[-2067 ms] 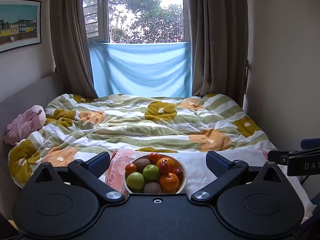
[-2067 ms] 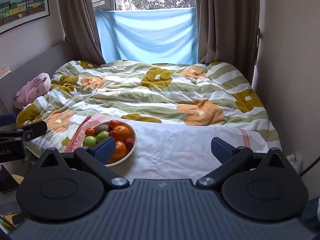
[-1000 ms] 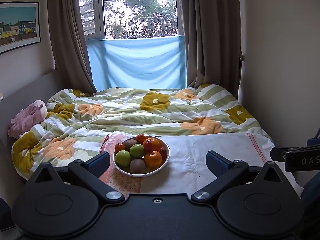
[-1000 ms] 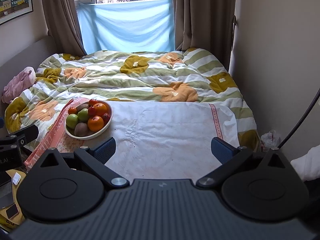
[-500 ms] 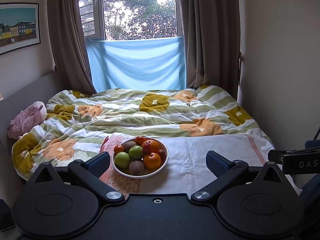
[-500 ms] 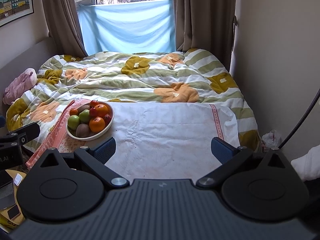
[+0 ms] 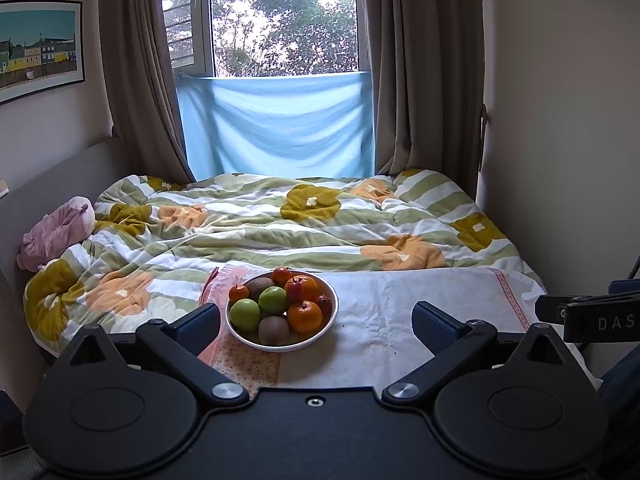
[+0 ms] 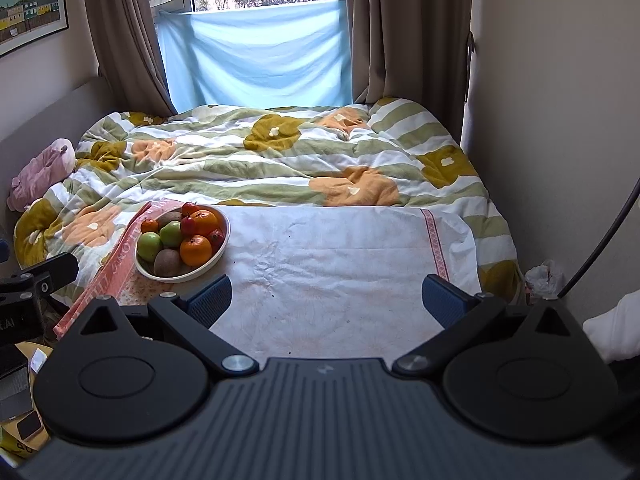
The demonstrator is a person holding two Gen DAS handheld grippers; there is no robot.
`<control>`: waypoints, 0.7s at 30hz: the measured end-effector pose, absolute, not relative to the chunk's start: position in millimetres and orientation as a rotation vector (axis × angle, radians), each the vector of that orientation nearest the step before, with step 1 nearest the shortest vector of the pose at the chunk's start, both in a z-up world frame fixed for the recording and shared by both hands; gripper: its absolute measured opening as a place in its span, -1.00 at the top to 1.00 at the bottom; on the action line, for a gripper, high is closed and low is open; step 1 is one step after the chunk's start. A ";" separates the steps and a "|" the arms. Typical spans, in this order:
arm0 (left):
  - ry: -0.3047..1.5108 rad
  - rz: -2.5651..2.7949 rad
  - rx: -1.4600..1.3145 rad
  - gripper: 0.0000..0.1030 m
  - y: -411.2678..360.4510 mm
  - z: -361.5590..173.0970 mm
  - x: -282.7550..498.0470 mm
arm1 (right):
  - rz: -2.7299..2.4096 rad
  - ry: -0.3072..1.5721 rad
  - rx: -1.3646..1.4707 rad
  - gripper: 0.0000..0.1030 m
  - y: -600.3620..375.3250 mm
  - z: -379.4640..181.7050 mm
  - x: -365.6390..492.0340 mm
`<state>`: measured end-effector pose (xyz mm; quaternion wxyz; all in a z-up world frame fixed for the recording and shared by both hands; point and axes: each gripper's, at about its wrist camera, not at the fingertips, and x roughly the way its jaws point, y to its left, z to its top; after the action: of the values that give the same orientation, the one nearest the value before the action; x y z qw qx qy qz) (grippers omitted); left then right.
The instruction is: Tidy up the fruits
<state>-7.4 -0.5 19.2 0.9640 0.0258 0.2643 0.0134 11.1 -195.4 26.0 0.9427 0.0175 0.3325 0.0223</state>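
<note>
All fruit sits piled in one bowl (image 7: pixel 244 338) on the cloth (image 8: pixel 340 264), on the bed. That fits w/ sorting done, or w/ fruit due to come out; can't tell which.

Left hand-held gripper (image 7: pixel 316 322): wide open, holds nothing, bowl just ahead btwn its fingers.

Right hand-held gripper (image 8: pixel 326 296): wide open, empty; bowl ahead, to its left.

Bowl has 2 green apples (image 7: pixel 245 315), kiwis, oranges (image 7: pixel 304 316), small red fruit.

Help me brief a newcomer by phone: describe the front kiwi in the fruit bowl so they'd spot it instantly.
On the bed, a white cloth covers the near end; the white bowl sits at its left. The kiwi lies at the bowl's near rim, between a green apple and an orange: dull brown and fuzzy where its neighbours are glossy.
</note>
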 end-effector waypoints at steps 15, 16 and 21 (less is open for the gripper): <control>0.503 0.050 0.089 -1.00 -5.0 20.6 -14.2 | 0.046 0.671 0.037 -1.00 -192.7 30.0 10.1; 0.497 0.053 0.096 -1.00 -5.9 20.6 -15.0 | 0.046 0.670 0.037 -1.00 -191.8 30.7 10.1; 0.494 0.045 0.076 -1.00 -4.1 21.2 -15.0 | 0.051 0.663 0.042 -1.00 -190.8 31.0 9.4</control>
<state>-15.0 -4.1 21.2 0.9687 0.0374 0.2443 0.0221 9.4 -190.8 31.0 0.9450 0.0206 0.3254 0.0248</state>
